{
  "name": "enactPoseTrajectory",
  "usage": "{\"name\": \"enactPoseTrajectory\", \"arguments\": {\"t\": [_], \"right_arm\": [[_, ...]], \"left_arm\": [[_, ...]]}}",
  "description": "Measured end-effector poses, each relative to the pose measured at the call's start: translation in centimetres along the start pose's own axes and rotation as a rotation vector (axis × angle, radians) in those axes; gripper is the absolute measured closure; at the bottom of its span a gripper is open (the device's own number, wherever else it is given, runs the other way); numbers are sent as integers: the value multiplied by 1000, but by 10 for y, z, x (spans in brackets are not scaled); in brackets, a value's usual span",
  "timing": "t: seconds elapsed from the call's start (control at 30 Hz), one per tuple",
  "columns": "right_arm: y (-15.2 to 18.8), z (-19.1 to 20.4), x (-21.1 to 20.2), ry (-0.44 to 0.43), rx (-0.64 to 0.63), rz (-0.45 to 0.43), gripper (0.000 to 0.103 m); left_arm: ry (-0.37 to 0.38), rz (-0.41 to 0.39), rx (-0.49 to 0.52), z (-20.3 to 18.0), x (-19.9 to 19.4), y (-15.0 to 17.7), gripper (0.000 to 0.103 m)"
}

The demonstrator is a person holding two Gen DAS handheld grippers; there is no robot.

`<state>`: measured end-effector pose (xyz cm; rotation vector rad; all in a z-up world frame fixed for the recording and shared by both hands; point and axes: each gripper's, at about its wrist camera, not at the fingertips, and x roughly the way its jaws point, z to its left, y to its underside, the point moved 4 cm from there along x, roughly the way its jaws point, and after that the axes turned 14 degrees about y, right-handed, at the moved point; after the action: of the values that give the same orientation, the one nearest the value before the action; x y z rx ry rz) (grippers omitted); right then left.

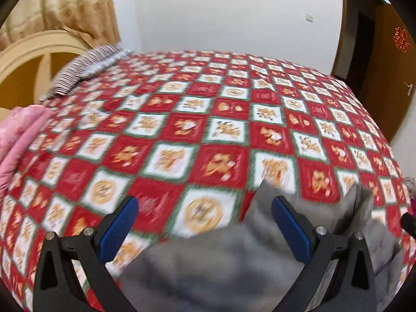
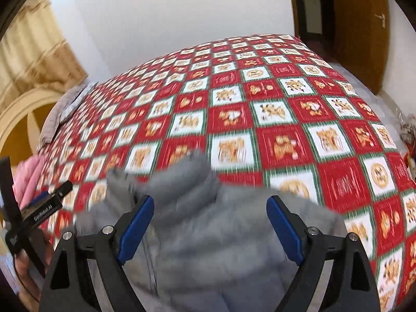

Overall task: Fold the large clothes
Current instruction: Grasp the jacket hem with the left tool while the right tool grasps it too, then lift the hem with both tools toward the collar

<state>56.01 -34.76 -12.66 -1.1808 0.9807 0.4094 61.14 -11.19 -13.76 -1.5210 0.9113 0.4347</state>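
- Grey padded jacket (image 2: 208, 221) lies nearest, bunched at the near edge of the bed (image 2: 286, 98); in the right wrist view its collar sits just ahead of and between the fingers, its zip line running back under them.
- Right gripper (image 2: 209, 222) hangs over the jacket with fingers spread wide, gripping nothing.
- Left gripper (image 1: 205, 227) is likewise spread and empty; the jacket reaches under its right finger, while bare bedspread shows under its left finger.
- Folding looks barely begun: the garment is rumpled, not laid flat. Next move probably calls for each gripper to pinch a shoulder or hem and draw the jacket out onto the bed.
- Ample open bedspread lies ahead of both pairs of fingers.
- Pink bedding (image 1: 18, 140) lies far left of the left fingers, a striped pillow (image 1: 78, 72) well beyond it.
- Both views are motion-blurred.
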Motion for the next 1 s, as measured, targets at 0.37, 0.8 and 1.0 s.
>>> {"name": "enactPoseTrajectory", "arguments": {"t": [0.37, 0.8, 1.0], "right_arm": [[-35, 27, 81, 40, -66, 137, 15], [15, 12, 30, 55, -278, 58, 99], [40, -1, 4, 82, -336, -6, 101]], "left_arm": [[48, 145, 38, -32, 81, -1, 8], [152, 25, 205, -43, -14, 37, 94], [142, 9, 222, -30, -30, 69, 96]]}}
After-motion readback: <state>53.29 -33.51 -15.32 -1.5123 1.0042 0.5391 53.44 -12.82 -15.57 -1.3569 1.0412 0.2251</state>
